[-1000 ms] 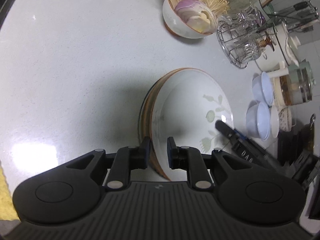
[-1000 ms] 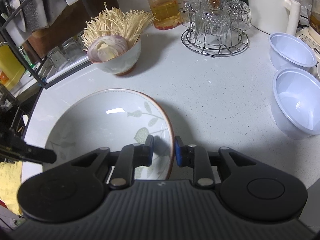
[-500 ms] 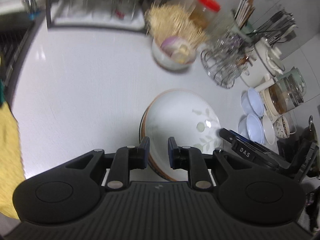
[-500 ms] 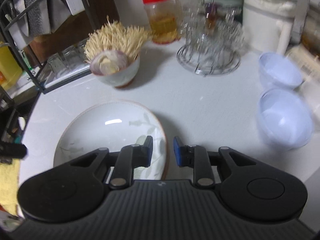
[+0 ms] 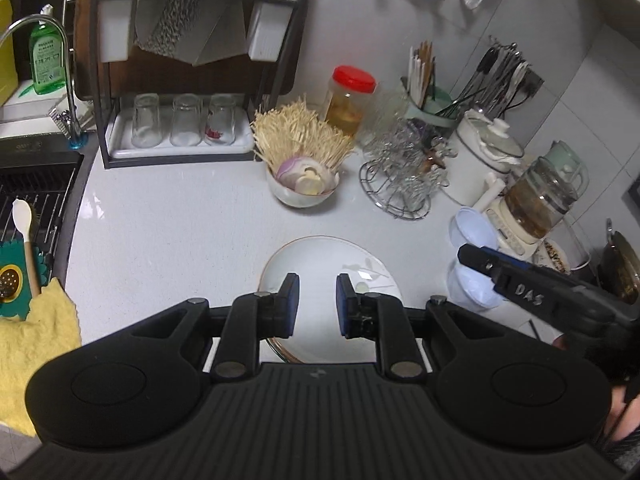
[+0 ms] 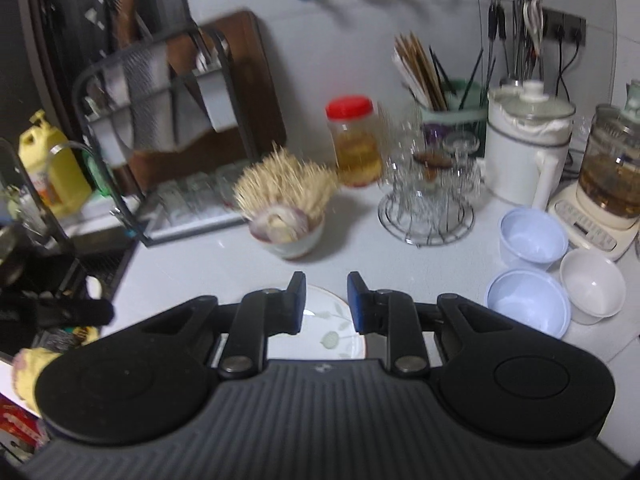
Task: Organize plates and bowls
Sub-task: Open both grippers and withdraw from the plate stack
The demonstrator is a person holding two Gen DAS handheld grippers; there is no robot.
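Plates [image 5: 320, 264] stacked on tabletop [image 5: 168, 232], below both hand-held grippers. Left hand-held gripper [image 5: 316, 304] released, empty. Right hand-held gripper [image 6: 326, 302] released, empty. Bowls [image 6: 528, 304] at right.

Leaf-patterned plates [image 5: 320, 264] stacked flat beside lilac bowls [image 6: 528, 308].

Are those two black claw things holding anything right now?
No. Both are open and hold nothing: the left hand-held gripper and right hand-held gripper hover above the plate.

A white speckled countertop [image 5: 168, 232] meets a pale, seemingly tiled wall [image 5: 360, 20], with a dark sink [image 5: 28, 184] at left.
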